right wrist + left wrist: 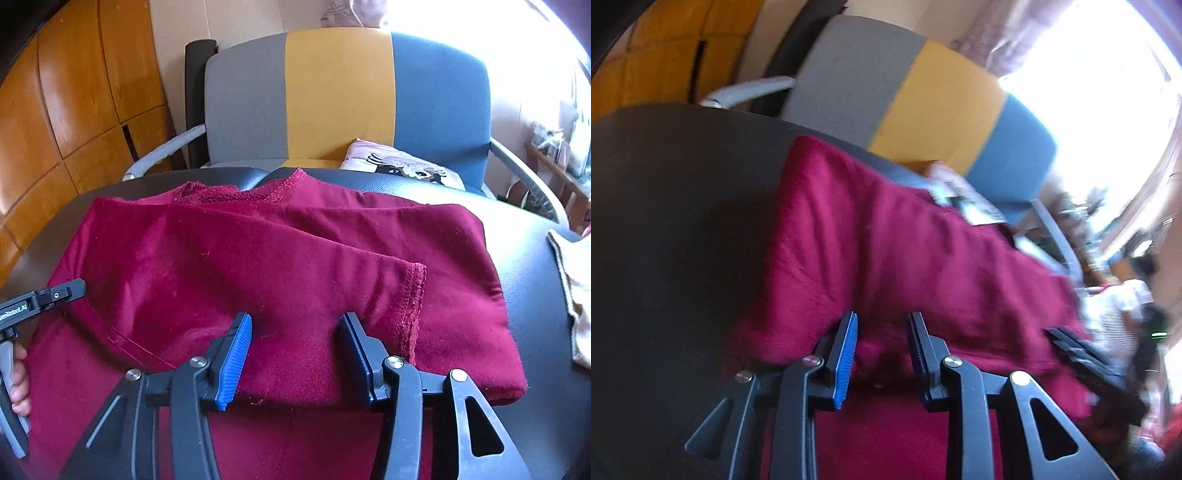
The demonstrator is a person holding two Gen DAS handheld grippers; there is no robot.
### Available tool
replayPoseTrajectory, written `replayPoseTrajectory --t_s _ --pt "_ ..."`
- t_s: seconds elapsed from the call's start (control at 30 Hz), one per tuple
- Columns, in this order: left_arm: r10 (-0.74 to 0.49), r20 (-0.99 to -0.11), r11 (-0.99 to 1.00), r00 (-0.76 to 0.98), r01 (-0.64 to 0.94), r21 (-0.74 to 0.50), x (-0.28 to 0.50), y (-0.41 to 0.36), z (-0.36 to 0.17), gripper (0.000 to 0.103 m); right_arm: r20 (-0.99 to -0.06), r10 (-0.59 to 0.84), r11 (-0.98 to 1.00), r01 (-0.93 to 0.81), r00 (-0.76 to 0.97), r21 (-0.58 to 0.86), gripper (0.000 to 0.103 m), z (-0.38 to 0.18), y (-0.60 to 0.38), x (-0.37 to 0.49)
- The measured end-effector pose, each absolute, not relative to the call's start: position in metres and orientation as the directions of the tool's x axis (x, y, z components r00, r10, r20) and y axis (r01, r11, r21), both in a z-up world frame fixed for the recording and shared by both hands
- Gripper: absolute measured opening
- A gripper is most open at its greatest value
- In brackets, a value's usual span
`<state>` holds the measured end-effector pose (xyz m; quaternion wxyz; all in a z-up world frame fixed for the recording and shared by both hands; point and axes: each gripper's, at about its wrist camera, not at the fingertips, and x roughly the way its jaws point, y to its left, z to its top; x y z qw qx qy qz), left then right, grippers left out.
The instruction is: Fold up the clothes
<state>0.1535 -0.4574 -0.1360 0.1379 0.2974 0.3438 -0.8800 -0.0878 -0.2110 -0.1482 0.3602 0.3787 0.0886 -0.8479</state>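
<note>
Two grippers stand over one maroon sweatshirt (258,258), which lies part-folded on the black table (535,258) with its long axis running 9 to 3 o'clock in the right wrist view, collar at 12 and a cuffed sleeve (410,306) laid across the body toward 4. The right gripper (295,343) has its jaws apart and empty, astride the near fold at 6 o'clock. The left gripper (882,347), jaws likewise apart with cloth between them but not pinched, sits at the garment's 9 o'clock end; both appear equally near the near edge.
</note>
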Motion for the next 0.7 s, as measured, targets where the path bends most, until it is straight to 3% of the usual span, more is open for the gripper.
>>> replayPoseTrajectory --t_s 0.1,0.17,0.37,0.6,0.67,0.7 --pt "-0.018 -0.504 -0.636 -0.864 0.399 -0.661 0.18 -0.5 -0.118 0.029 -0.702 -0.56 -0.717 0.681 -0.44 0.145 0.054 -0.149 -0.21 -0.091" --pt "-0.022 -0.475 -0.585 -0.879 0.397 -0.707 0.187 -0.537 -0.114 0.03 -0.7 -0.563 -0.715 0.684 -0.439 0.145 0.056 -0.149 -0.211 -0.09" --pt "0.114 -0.571 -0.524 -0.813 0.439 -0.729 0.151 -0.601 -0.144 0.03 -0.697 -0.574 -0.709 0.687 -0.43 0.16 0.058 -0.149 -0.211 -0.091" --pt "0.281 -0.506 -0.464 -0.815 0.346 -0.815 0.113 -0.614 -0.171 0.03 -0.695 -0.584 -0.7 0.694 -0.42 0.168 0.061 -0.149 -0.212 -0.094" --pt "0.297 -0.522 -0.475 -0.8 0.351 -0.807 0.106 -0.61 -0.173 0.025 -0.695 -0.585 -0.697 0.697 -0.418 0.168 0.063 -0.149 -0.213 -0.095" --pt "0.29 -0.532 -0.487 -0.795 0.356 -0.798 0.106 -0.608 -0.171 0.017 -0.696 -0.585 -0.696 0.698 -0.417 0.167 0.063 -0.149 -0.213 -0.095"
